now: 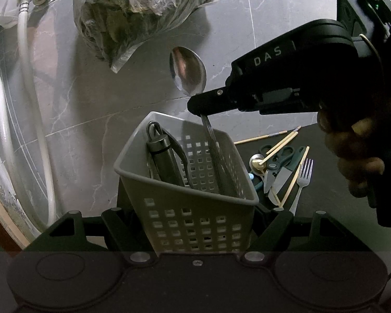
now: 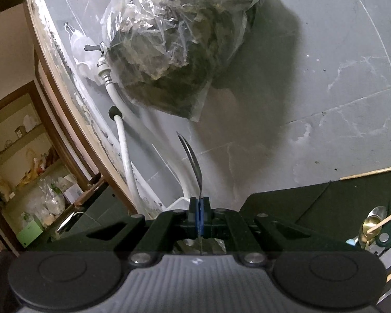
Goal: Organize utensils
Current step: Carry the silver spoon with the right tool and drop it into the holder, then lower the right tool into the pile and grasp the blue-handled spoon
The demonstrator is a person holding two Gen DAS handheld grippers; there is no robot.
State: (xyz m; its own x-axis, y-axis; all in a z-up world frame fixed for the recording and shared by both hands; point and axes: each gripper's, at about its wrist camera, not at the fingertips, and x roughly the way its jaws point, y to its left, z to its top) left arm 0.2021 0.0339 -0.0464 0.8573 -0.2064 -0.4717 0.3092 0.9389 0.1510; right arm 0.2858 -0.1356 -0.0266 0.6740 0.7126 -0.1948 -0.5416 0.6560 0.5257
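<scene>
Right gripper [image 1: 199, 108] pinches a shiny steel spoon [image 1: 187, 71] upright, bowl up, handle down inside the grey caddy [image 1: 190, 208], which the left gripper [image 1: 195, 224] clamps.

The left claw [image 1: 195, 221] grips the grey perforated utensil basket [image 1: 190, 198], its fingers pressed against the basket's two sides. Inside, a dark handled tool [image 1: 164, 156] leans along the left. From the right, the right claw [image 1: 198, 107] pinches a large steel spoon [image 1: 187, 71] by its neck, bowl up, the handle running down into the basket's right side. On the dark tabletop [image 1: 323, 203] to the right lie a fork [image 1: 302, 182], scissors [image 1: 279, 167], a small brass spoon [image 1: 256, 163] and scattered wooden chopsticks [image 1: 294, 177]. A plastic bag of dried greens [image 1: 143, 13] hangs on the marbled wall, white hoses [image 1: 31, 104] at left.
</scene>
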